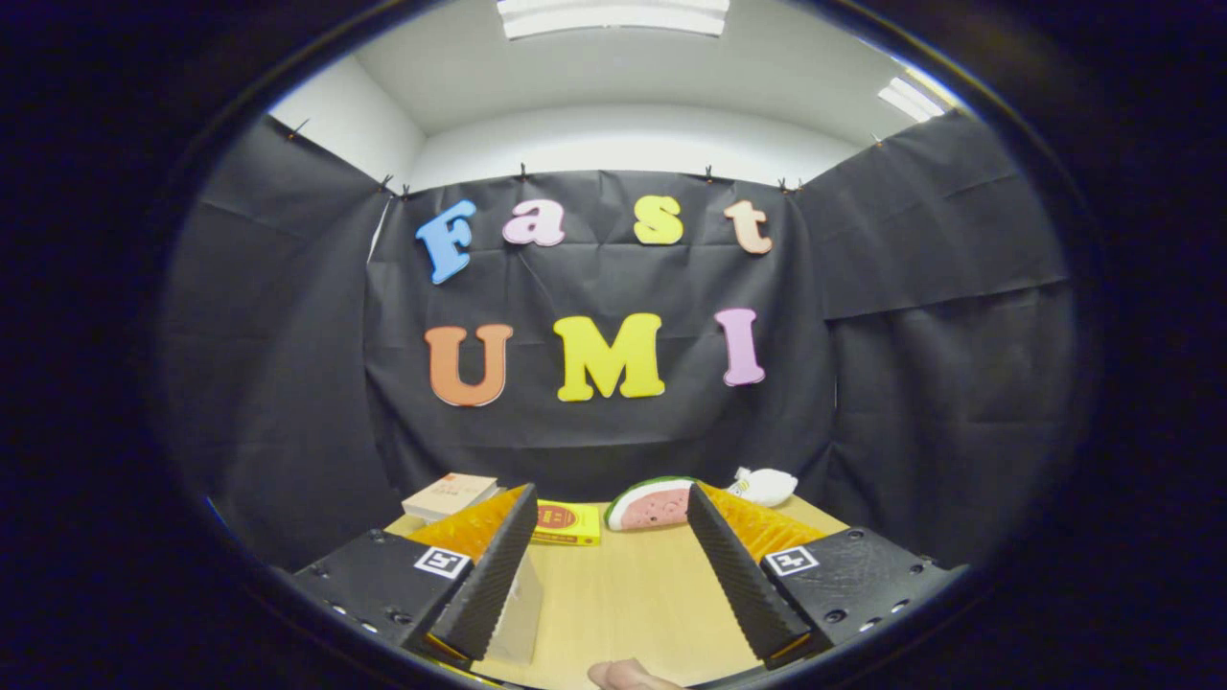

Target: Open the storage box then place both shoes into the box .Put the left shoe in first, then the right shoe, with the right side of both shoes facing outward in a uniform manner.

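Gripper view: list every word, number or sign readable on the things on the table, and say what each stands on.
None can be read.
Yellow box: red round mark and print, too small to read.
Tan book: cover print too blurred.
Square markers behind the fingers: black-and-white patterns, no words.
Watermelon toy, white plush: no text seen.
The gripper is open, nothing between its fingers.

The watermelon toy (650, 506) is partly hidden behind one finger of the open gripper (608, 498). A fingertip (628, 675) is cut off below. The book (451, 495) is partly covered by the other finger.
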{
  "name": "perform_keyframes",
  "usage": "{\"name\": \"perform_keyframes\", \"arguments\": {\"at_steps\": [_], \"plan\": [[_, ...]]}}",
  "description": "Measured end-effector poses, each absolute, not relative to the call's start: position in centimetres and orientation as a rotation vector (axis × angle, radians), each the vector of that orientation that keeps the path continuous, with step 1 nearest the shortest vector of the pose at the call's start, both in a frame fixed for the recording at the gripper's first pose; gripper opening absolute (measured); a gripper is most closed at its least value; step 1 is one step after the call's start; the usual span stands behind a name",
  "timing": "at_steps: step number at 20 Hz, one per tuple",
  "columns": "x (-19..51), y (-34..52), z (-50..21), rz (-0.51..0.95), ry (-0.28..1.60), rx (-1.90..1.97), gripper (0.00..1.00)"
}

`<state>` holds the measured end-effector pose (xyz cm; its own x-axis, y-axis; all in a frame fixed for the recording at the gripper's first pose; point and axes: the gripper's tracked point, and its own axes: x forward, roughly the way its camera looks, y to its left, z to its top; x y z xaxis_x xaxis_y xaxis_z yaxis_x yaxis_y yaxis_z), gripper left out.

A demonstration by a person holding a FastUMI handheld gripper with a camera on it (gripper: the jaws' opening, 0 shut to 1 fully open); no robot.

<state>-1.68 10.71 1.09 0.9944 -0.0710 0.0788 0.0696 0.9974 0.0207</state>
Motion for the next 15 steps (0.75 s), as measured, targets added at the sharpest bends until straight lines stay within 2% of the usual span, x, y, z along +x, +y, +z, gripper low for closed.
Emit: {"name": "perform_keyframes", "arguments": {"at_steps": [7, 15], "plan": [[-1.4, 10.2, 0.2, -0.091, -0.062, -0.012, 0.96], [-1.4, 12.3, -1.5, -0.002, -0.004, 0.029, 0.95]]}}
